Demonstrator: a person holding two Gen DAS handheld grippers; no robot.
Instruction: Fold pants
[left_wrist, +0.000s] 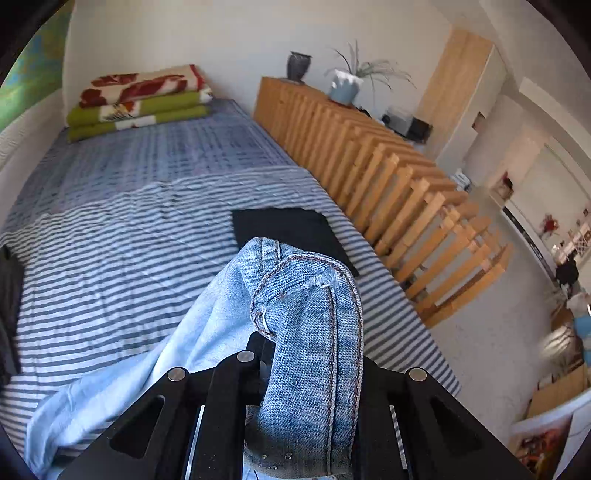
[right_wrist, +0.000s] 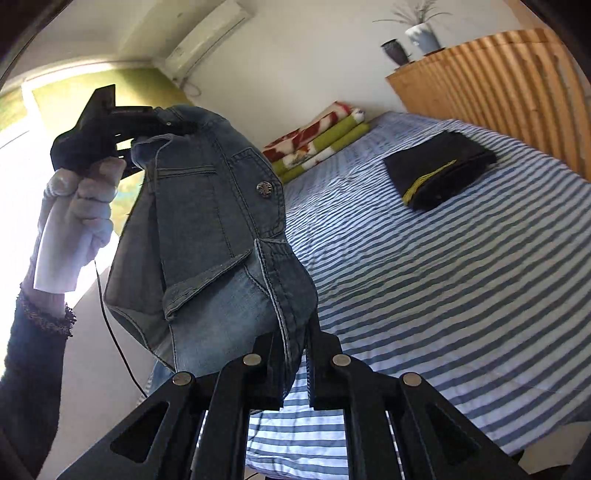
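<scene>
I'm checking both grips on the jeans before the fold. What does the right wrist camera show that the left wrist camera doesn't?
Only the right wrist view shows the left gripper from outside, held up in a hand and clamped on the waistband, plus the jeans' metal button and an air conditioner. Only the left wrist view shows the jeans hanging down to the bed and a room beyond the wooden railing. Both show each gripper's own hold on denim, the folded black garment and the stacked blankets.
</scene>
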